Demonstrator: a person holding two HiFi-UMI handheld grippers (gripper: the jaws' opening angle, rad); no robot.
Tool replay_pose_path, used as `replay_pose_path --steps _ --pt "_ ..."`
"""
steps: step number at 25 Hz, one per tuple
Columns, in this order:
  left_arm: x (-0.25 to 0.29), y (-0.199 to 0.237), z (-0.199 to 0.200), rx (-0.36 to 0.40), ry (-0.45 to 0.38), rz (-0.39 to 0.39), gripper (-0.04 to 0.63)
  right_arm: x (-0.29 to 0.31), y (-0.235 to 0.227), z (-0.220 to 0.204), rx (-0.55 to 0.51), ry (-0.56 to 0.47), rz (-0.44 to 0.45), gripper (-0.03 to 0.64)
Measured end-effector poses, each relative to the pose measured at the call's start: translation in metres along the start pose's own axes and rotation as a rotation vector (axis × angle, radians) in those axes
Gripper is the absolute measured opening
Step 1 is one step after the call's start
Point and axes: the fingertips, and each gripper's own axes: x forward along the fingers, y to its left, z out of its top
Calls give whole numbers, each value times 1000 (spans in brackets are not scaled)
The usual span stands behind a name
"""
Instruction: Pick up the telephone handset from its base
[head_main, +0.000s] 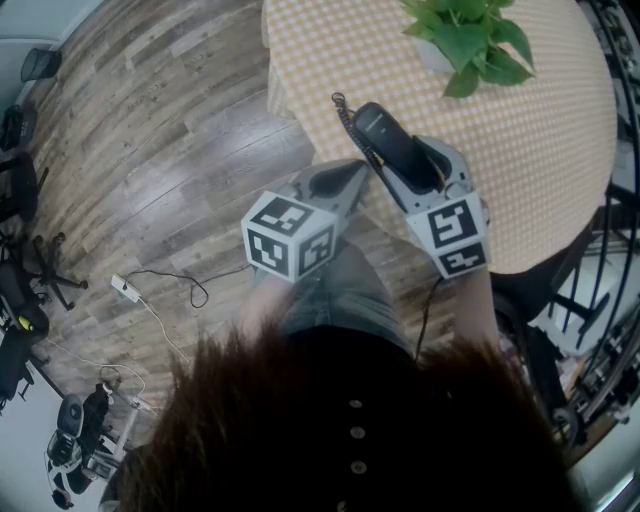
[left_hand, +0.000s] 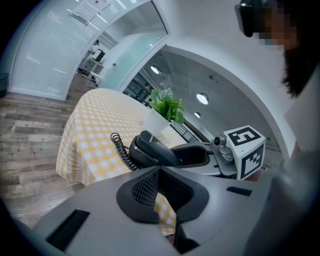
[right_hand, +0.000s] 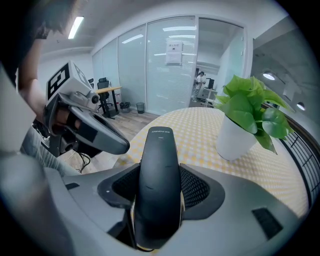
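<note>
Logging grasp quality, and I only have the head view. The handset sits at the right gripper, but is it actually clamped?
Observer: Yes. In the right gripper view the right gripper has a pad pressed against each side of the handset, which stands lengthwise between them.
Operator: Is the left gripper holding anything?
Observer: No. The left gripper view shows the left gripper shut on nothing, with only the checked tablecloth showing below its pads.
Operator: Can you see the base anywhere?
Observer: No. In the right gripper view the table beyond the handset holds only a potted plant.
</note>
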Motion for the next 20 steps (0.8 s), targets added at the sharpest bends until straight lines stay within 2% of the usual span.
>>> replay_pose_path --steps 9,20 --pt "-2 0 7 11 -15 -1 6 -4 -3 10 2 -27 -7 253" --pt "-20 -6 36 76 -47 -5 6 -24 -2 56 74 -161 -4 253"
